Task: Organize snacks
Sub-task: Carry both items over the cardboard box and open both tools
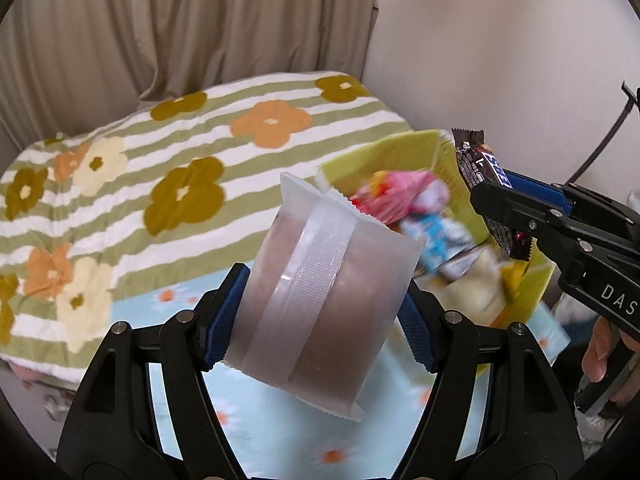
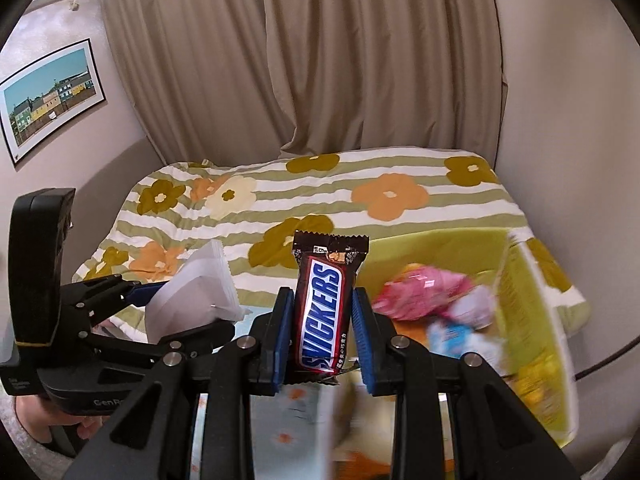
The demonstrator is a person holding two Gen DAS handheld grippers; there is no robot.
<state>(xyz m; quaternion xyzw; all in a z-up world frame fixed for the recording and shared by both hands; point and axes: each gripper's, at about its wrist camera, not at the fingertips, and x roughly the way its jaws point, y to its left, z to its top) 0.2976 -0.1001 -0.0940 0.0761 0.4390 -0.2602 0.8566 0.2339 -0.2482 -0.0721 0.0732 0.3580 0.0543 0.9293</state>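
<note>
My left gripper (image 1: 320, 308) is shut on a frosted translucent snack packet (image 1: 324, 304) with a brown snack inside, held up in the air. It also shows at the left of the right wrist view (image 2: 196, 300). My right gripper (image 2: 322, 336) is shut on a Snickers bar (image 2: 324, 312), held upright. In the left wrist view the bar (image 1: 476, 176) hangs over a yellow-green box (image 1: 400, 152) that holds several wrapped snacks (image 1: 404, 196). The same box (image 2: 440, 256) lies to the right in the right wrist view.
A quilt with green stripes and large flowers (image 1: 160, 184) covers the bed behind. A light blue flowered cloth (image 1: 280, 420) lies below the grippers. Beige curtains (image 2: 360, 80) hang at the back, and a framed picture (image 2: 48, 100) is on the left wall.
</note>
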